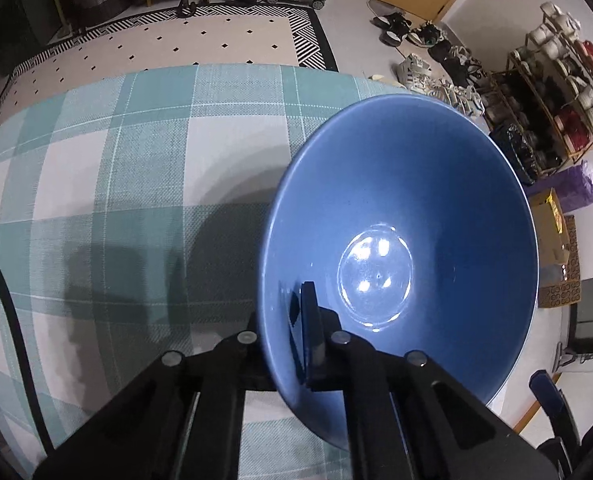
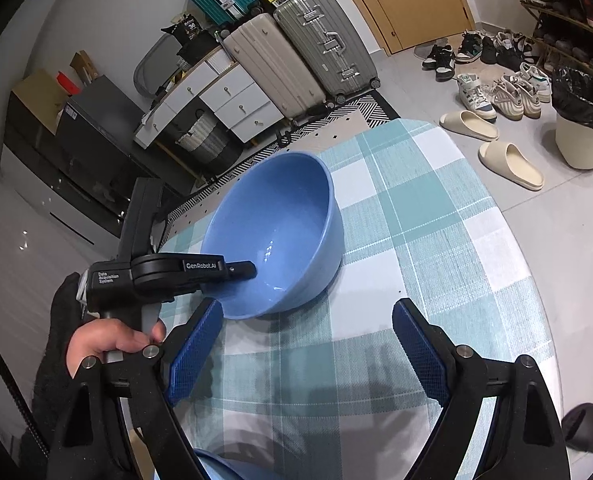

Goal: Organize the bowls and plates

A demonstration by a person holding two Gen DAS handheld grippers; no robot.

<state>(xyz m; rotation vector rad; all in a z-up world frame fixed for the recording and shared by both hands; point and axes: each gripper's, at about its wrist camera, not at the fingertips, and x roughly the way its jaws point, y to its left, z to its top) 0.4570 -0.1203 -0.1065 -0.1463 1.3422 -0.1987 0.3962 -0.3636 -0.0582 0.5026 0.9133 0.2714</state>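
In the left wrist view, the left gripper [image 1: 286, 320] is seen closed on the near wall of a deep, glossy blue ceramic bowl [image 1: 408, 208]: one dark pad lies flat against the inner face, while the other finger is hidden behind the outer wall, so the rim is pinched between them. The bowl is shown tilted, its mouth turned toward the camera, above a round table covered in a teal-and-white checked cloth [image 1: 116, 152]; whether its base touches the cloth cannot be told from here. In the right wrist view, the same bowl [image 2: 280, 232] is seen near the far left edge of the table [image 2: 436, 216], leaning toward the left gripper [image 2: 240, 268], which is held by a person's hand [image 2: 108, 340] in a dark sleeve. The right gripper [image 2: 304, 344] is held wide open with nothing between its blue ribbed pads [image 2: 192, 352]; it hangs over the cloth just in front of the bowl, apart from it. A second pale blue rim [image 2: 220, 466] is partly visible at the bottom edge, probably another bowl, though too little is shown to be sure. Since a heavy, smooth bowl is gripped at a single point on its rim, it could pivot or slip out of the pinch if lifted quickly. Being close to the table edge, it could drop to the tiled floor [image 2: 476, 84]. A hard knock could also be caused if it is lowered carelessly into another piece.
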